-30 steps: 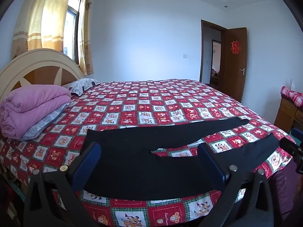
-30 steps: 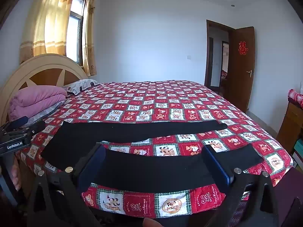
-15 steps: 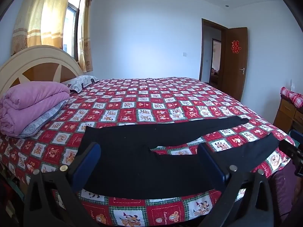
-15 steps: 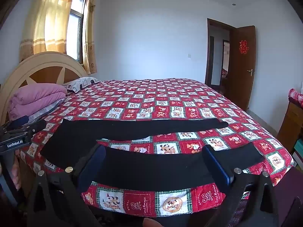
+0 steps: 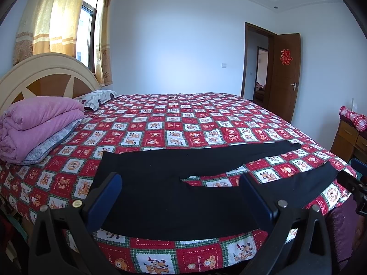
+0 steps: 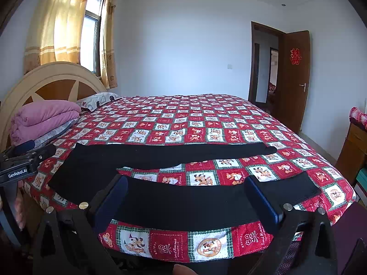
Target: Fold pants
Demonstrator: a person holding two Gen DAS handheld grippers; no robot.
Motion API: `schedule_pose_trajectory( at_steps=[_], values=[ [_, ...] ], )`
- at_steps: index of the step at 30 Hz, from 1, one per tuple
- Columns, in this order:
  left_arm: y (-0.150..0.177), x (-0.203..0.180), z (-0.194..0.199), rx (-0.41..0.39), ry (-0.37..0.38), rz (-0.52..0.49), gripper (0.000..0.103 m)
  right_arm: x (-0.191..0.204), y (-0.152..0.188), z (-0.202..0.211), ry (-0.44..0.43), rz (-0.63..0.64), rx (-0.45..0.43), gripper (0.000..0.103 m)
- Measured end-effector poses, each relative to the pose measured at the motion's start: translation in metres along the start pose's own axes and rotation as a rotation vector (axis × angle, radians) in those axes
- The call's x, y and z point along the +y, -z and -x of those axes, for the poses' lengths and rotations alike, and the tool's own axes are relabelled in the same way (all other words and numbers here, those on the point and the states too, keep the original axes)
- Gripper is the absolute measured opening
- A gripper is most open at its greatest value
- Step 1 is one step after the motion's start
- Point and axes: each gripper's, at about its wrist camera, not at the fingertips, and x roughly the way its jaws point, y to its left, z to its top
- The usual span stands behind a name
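Black pants (image 5: 165, 183) lie flat across the near edge of the bed, waistband to the left, both legs spread apart and reaching right. In the right wrist view the pants (image 6: 183, 197) show the near leg in front and the far leg behind. My left gripper (image 5: 181, 194) hovers open over the waist and crotch part, holding nothing. My right gripper (image 6: 185, 197) is open above the near leg, also holding nothing. The left gripper's body (image 6: 20, 162) shows at the left edge of the right wrist view.
The bed carries a red and white checked quilt (image 5: 183, 123). A folded pink blanket (image 5: 34, 123) and a pillow (image 5: 96, 97) lie by the headboard (image 5: 45, 78) on the left. A wooden cabinet (image 5: 351, 142) stands right; an open door (image 5: 284, 78) is behind.
Both views have tilted slightly upward and shifted a little; the pants lie as before and both grippers stay open.
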Motion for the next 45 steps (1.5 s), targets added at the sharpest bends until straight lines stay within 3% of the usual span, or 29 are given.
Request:
schedule_pose_trajectory(
  at_steps=[45],
  values=[
    [0.0012, 0.0004, -0.0015, 0.006, 0.003, 0.008, 0.103, -0.0011, 0.0049, -0.0043, -0.004, 0.005, 0.021, 0.102]
  ],
)
